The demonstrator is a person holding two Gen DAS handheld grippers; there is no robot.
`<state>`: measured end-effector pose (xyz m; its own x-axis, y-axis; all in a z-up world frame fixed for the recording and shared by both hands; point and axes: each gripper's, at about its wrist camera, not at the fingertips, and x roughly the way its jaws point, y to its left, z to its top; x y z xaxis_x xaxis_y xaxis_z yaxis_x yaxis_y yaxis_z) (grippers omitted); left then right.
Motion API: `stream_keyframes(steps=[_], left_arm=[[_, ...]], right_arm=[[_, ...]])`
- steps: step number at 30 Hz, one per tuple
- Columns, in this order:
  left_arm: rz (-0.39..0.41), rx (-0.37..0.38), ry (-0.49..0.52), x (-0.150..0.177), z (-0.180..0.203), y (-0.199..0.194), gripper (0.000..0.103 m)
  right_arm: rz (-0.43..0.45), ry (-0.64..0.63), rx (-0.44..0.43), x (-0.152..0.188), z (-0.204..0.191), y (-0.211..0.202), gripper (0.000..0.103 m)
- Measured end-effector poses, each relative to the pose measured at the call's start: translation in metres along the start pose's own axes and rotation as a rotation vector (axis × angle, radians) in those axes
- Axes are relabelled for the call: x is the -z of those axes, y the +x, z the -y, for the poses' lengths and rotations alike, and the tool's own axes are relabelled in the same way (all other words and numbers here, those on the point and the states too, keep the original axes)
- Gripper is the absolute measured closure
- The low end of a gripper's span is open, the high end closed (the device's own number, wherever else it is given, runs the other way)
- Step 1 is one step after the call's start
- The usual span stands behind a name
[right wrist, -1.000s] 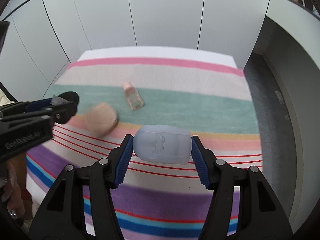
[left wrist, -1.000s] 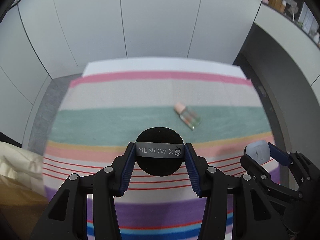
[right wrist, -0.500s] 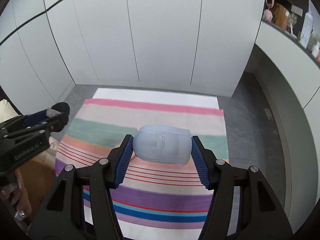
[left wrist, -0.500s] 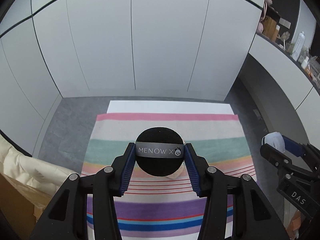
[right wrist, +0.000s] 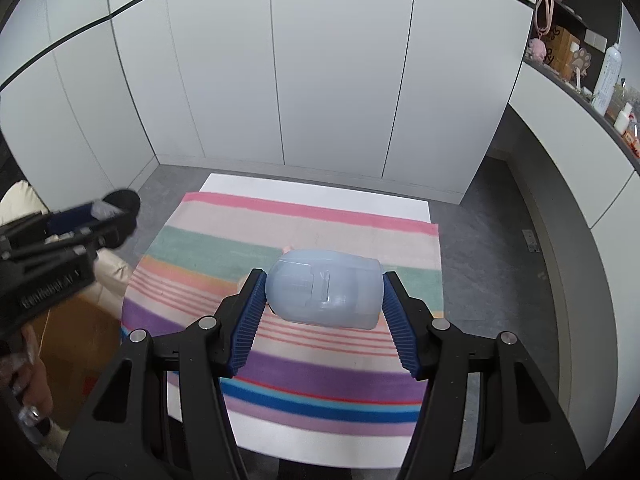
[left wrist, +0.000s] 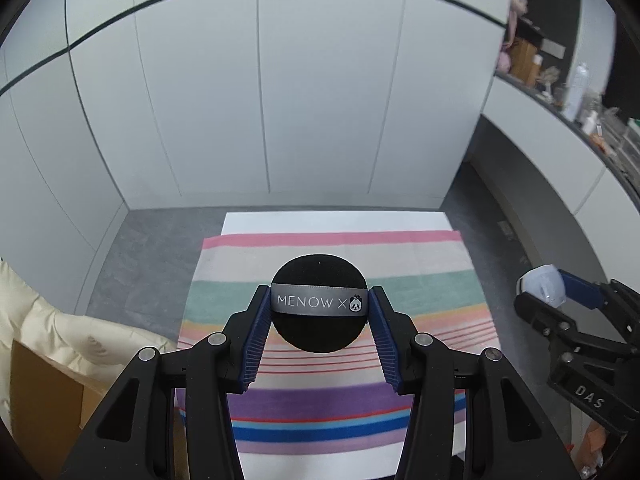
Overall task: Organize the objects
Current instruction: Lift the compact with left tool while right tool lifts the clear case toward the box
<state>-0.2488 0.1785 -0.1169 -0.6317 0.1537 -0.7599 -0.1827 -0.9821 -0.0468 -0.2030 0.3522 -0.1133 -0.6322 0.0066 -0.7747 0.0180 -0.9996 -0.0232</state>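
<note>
My left gripper [left wrist: 319,308] is shut on a round black powder puff [left wrist: 319,280] with a grey "MENOW X" ribbon, held high above the striped cloth [left wrist: 336,364]. My right gripper [right wrist: 323,292] is shut on a pale blue translucent plastic case [right wrist: 323,289], also held high above the cloth [right wrist: 280,344]. The right gripper and its case show at the right edge of the left wrist view [left wrist: 548,286]. The left gripper with the puff shows at the left of the right wrist view [right wrist: 116,208]. A pink tip of the small bottle [right wrist: 286,248] peeks out behind the case.
The striped cloth covers a white table [left wrist: 336,220] on a grey floor. White cabinet doors [left wrist: 280,100] stand behind. A cream cushion [left wrist: 60,332] and a cardboard box [left wrist: 44,396] sit at the left. A shelf with bottles [right wrist: 608,80] runs along the right.
Both grippers have risen well away from the cloth with their objects still held. The table now looks small and far below; the bottle is mostly hidden behind what I hold.
</note>
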Motion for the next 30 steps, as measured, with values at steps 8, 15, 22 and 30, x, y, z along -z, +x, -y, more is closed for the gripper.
stream_keyframes(steps=[8, 15, 22, 30], left_arm=[[-0.006, -0.004, 0.048, 0.042, 0.003, -0.053, 0.053], [-0.055, -0.012, 0.044, 0.08, -0.008, -0.083, 0.053], [-0.092, -0.022, 0.021, 0.12, -0.025, -0.109, 0.053], [-0.104, -0.027, -0.005, 0.143, -0.052, -0.136, 0.053]], right_arm=[[-0.006, 0.029, -0.011, 0.048, -0.007, -0.042, 0.042], [-0.014, 0.017, 0.002, 0.084, -0.014, -0.076, 0.042], [-0.051, 0.004, -0.024, 0.121, -0.025, -0.096, 0.042], [-0.102, 0.005, -0.027, 0.155, -0.035, -0.103, 0.042]])
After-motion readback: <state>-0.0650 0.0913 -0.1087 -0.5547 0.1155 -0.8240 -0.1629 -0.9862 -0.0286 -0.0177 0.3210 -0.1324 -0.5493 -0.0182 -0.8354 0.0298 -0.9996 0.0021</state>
